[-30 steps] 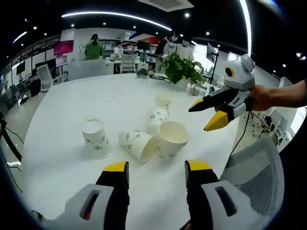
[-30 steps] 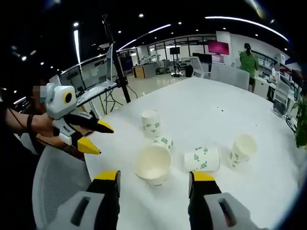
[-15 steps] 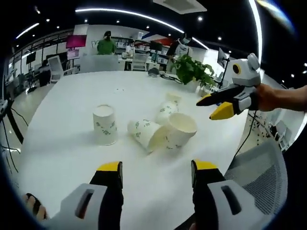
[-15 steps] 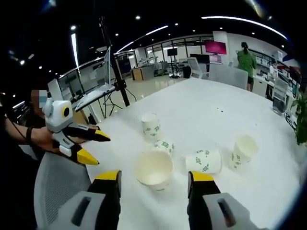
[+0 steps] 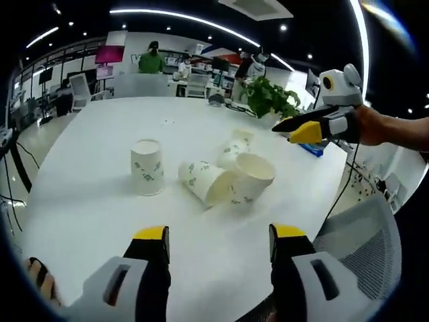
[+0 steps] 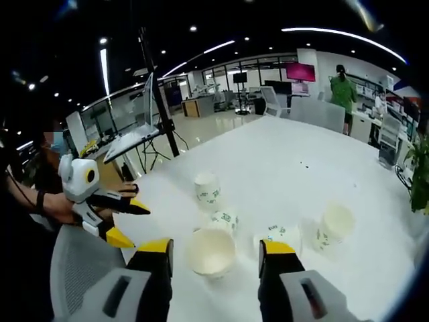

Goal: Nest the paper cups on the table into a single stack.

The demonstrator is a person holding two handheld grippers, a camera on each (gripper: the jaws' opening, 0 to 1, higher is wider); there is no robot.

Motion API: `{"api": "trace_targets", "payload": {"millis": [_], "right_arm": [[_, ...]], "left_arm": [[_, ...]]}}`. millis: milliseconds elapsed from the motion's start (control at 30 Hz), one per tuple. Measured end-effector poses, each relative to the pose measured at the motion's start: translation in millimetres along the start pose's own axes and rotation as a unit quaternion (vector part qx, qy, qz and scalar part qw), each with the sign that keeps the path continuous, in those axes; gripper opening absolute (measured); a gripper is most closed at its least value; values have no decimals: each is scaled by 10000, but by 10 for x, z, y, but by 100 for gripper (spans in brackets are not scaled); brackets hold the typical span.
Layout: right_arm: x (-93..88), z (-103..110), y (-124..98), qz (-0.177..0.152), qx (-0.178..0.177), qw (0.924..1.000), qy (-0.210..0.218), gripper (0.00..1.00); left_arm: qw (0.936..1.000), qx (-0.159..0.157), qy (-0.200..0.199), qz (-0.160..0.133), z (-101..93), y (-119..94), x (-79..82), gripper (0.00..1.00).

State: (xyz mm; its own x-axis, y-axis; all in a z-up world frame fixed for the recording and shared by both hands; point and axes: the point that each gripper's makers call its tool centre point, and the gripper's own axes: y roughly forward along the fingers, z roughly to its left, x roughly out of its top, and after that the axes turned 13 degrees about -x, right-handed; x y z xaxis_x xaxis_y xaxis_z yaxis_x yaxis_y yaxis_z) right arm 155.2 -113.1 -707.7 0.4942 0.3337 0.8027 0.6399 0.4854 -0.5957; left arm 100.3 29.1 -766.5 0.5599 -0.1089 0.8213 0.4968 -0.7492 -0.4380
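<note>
Five paper cups sit loose on the white tabletop [image 5: 80, 201], none nested yet, so the stacking has not begun.

In the left gripper view, the left hand-held gripper [image 5: 218, 241] rises from 6 o'clock with its jaws spread and nothing between them. Straight ahead toward 12 o'clock lies the cluster: an upright open-mouthed cup [image 5: 253, 177] just right of centre, and a tipped cup [image 5: 201, 182] on its side touching it, its long axis running from 10 o'clock down to 4 o'clock, mouth toward the upright one. Behind them at 1 o'clock lie a second tipped cup [image 5: 232, 151] and a far cup [image 5: 243, 135]. A rim-down cup [image 5: 147, 167] stands apart at 10 o'clock. The right hand-held gripper [image 5: 305, 129] hangs in the air at 2 o'clock; its yellow tips look close together, though I cannot tell whether they are fully pressed.

In the right gripper view, the right hand-held gripper [image 6: 214, 249] comes up from 6 o'clock and carries nothing — the open-mouthed cup [image 6: 211, 251] sits dead ahead between its tips in the picture, nearer to this hand than any other cup. The left hand-held gripper [image 6: 124, 220] shows at 9 o'clock, jaws parted.

My reading: the right hand is better lined up on the open cup as the base, while the left has the tipped cup's side closest.
</note>
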Motion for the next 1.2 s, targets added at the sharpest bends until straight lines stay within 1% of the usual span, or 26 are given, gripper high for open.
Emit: {"api": "trace_targets", "payload": {"millis": [67,167,267,300,333,533,567,667,767,833,900,1000,1033,1100,1200], "right_arm": [[46,7,-1,-20,4,10000,-22,50],[154,-3,33,-70,15,9999,-88,50],[299,15,35,-147,17,9998,-145,49],[302,10,84,-166,25,9997,-153,48],[353,15,112,-195,36,9996,-179,48],[551,32,195,-209,34,9992,-333,48],[598,45,203,-207,28,9991,-361,47],[656,116,307,-203,57,9988,-447,46],[715,178,421,-150,94,9984,-538,46],[735,213,513,-40,114,9978,-657,46],[749,260,554,4,117,9971,-749,46],[790,348,688,92,144,9958,-896,48],[813,391,778,145,167,9951,-960,48],[812,506,849,244,214,9936,-1084,50],[823,570,997,384,256,9901,-1323,51]], "left_arm": [[10000,-11,-18,-14,23,7,-13,58],[10000,-46,-21,4,-9,6,-25,58],[10000,-70,-15,14,-16,10,-37,58],[10000,-69,-19,21,-18,10,-44,58],[10000,-67,-20,14,-17,9,-44,58],[10000,-66,-18,-35,-30,-6,-25,58],[10000,-63,-12,-41,-33,-9,-21,58],[10000,-54,4,-61,-42,-17,-7,58],[10000,-50,28,-54,-45,-21,-7,58],[10000,-47,44,-50,-51,-19,-10,58],[10000,-50,46,-52,-47,-19,-8,58],[10000,-36,48,-65,-30,-21,-6,58],[10000,-27,53,-67,-26,-23,-4,58],[9999,-18,52,-86,-20,-25,2,58],[9999,-5,50,-93,-11,-24,1,58]]}}
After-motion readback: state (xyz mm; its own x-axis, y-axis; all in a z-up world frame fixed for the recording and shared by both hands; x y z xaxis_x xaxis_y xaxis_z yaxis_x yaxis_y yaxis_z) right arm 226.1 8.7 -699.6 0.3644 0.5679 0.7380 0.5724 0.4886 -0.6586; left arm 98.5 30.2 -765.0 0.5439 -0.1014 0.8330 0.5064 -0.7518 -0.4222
